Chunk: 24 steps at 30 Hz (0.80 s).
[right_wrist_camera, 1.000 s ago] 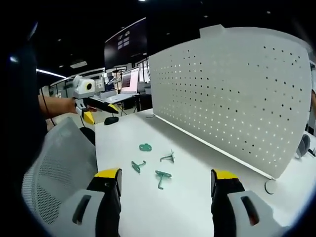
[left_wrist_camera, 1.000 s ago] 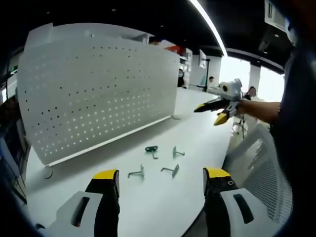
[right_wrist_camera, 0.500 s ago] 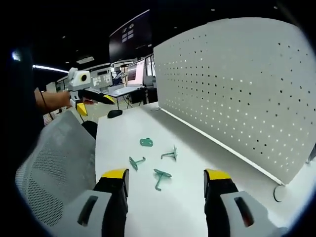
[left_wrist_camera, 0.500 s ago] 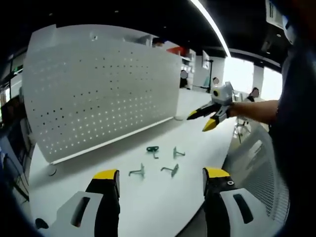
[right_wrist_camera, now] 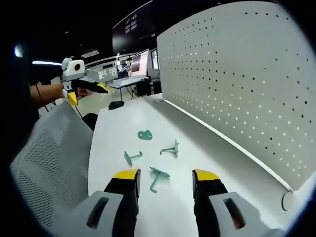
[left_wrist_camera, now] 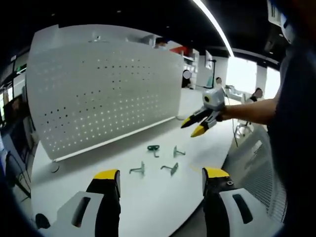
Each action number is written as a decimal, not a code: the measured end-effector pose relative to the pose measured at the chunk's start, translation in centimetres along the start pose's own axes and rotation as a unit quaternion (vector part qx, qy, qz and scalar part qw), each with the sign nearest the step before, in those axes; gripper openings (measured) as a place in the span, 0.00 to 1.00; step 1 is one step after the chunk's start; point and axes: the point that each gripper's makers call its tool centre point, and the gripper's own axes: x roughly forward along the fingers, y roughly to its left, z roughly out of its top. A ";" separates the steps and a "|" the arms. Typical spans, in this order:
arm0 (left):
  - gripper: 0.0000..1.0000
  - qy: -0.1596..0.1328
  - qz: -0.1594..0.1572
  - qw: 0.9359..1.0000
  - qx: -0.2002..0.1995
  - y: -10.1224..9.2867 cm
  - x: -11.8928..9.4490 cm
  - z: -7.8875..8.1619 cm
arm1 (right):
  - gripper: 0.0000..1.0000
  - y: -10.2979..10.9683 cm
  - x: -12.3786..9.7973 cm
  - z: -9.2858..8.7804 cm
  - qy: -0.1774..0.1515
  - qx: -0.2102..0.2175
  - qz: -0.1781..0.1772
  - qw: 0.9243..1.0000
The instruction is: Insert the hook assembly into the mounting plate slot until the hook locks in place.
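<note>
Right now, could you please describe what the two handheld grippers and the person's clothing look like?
Each gripper has black jaws capped with yellow tips, set on a white body with dark slots: the left gripper and the right gripper match. Seen from the side, the right gripper carries a white box on top. The person wears a dark sleeve.

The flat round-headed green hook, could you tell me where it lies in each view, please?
Left gripper view: flat green hook farthest of the four, nearest the pegboard.
Right gripper view: flat green hook farthest up the table.
Shared landmark: the pegboard.
</note>
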 end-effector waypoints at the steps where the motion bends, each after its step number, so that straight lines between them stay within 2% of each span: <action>1: 0.69 0.001 0.001 1.000 0.000 0.0 0.0 0.0 | 0.39 0.0 0.1 0.0 0.001 -0.001 0.001 1.000; 10: 0.67 0.006 0.007 1.000 -0.006 -0.2 -0.1 -0.3 | 0.31 0.1 2.0 -1.2 0.021 0.002 0.021 1.000; 24: 0.66 0.011 0.013 1.000 -0.010 -0.5 -0.1 -0.4 | 0.21 0.1 4.1 -2.4 0.043 -0.018 0.038 0.998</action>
